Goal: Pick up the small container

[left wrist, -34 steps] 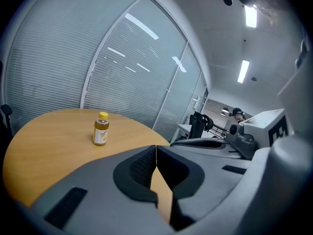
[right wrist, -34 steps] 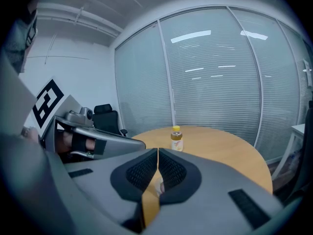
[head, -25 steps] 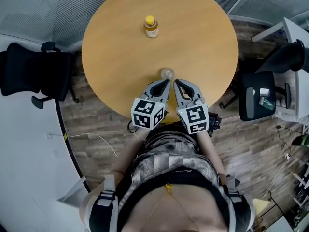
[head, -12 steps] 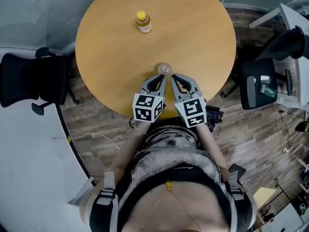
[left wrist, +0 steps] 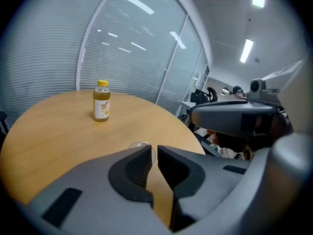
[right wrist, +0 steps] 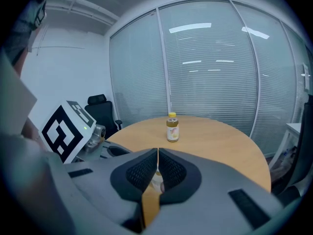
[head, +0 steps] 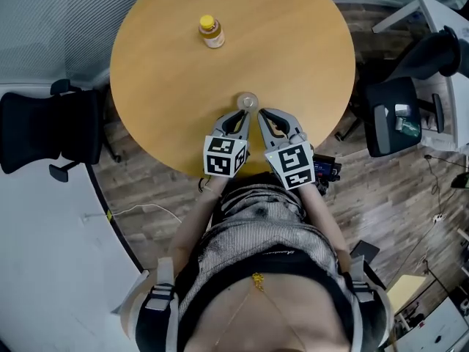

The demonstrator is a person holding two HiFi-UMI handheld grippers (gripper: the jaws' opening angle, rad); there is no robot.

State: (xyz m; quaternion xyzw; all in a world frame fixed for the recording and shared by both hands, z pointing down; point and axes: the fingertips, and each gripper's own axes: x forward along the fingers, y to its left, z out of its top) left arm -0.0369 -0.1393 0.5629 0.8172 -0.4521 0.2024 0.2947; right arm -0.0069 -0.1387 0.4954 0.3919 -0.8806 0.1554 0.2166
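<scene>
Going left to right, with everything placed off the small container (head: 247, 101). It's a little clear thing sitting on the round wooden counter (head: 168, 86), close to the edge nearest the person.

Well off to the left of the small container, down on the floor past the counter's rim, there's a black office chair (head: 44, 127). Up and to the left of the small container, well apart from it toward the far side of the counter, a yellow-capped bottle (head: 211, 31) stands upright.

The left tool (head: 244, 114) has its tips just on the near side of the small container. Its jaws are closed with nothing pinched in them. In the left gripper view the container peeks out right behind the tips, and I can't say if they actually touch it.

The right tool (head: 264, 114) is just beside the small container on the near-right. It's angled in so the two tools make a V pointing at it. In the right gripper view its jaws are pressed together, holding nothing.

Farther right of the small container, off the counter, there's a second dark chair (head: 392, 116) with some small stuff on the seat.
</scene>
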